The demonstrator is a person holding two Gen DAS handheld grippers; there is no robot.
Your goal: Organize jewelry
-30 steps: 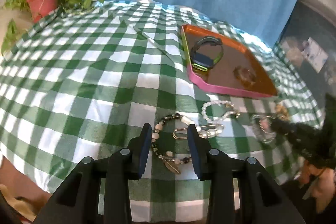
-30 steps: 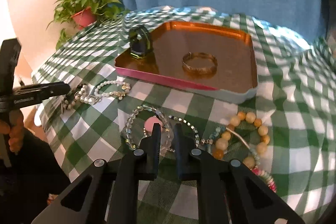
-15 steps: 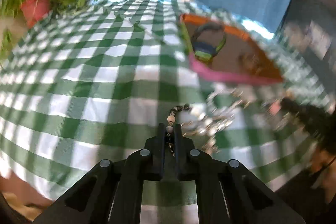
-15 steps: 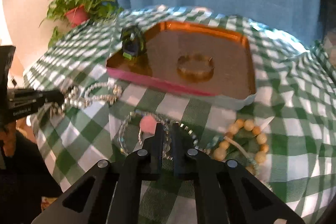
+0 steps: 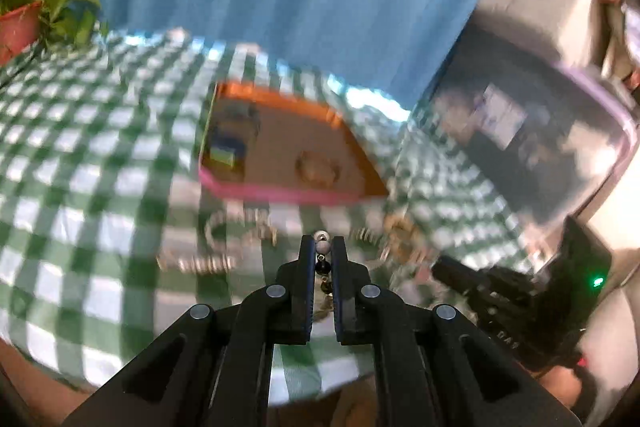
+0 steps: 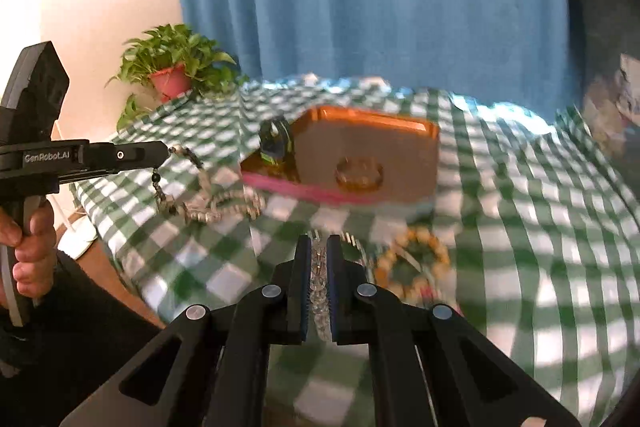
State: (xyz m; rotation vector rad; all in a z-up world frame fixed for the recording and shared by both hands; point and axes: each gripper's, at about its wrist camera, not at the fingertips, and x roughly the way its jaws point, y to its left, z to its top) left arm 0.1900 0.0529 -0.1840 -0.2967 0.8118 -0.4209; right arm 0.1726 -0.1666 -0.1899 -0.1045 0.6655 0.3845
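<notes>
My left gripper (image 5: 323, 241) is shut on a black-and-white beaded bracelet (image 5: 323, 267), lifted off the green checked cloth. In the right wrist view this bracelet (image 6: 176, 187) dangles from the left gripper (image 6: 162, 150), still tangled with a pearl bracelet (image 6: 236, 203) on the cloth. My right gripper (image 6: 319, 241) is shut on a clear crystal bead bracelet (image 6: 319, 279) just above the cloth. Ahead lies the orange tray (image 6: 304, 192) with its pink rim (image 5: 280, 193). It holds a dark watch (image 6: 276, 143) and a gold bangle (image 6: 359, 176).
A yellow bead bracelet (image 6: 416, 259) lies on the cloth right of my right gripper. A potted plant (image 6: 176, 75) stands at the table's far left corner and a blue curtain hangs behind. The table edge and floor are near on the left. A person's hand (image 6: 30, 247) holds the left gripper.
Both grippers closed on their bracelets and rose off the cloth, moving toward the tray. The beaded bracelet now hangs from the left gripper, dragging the pearl bracelet.
</notes>
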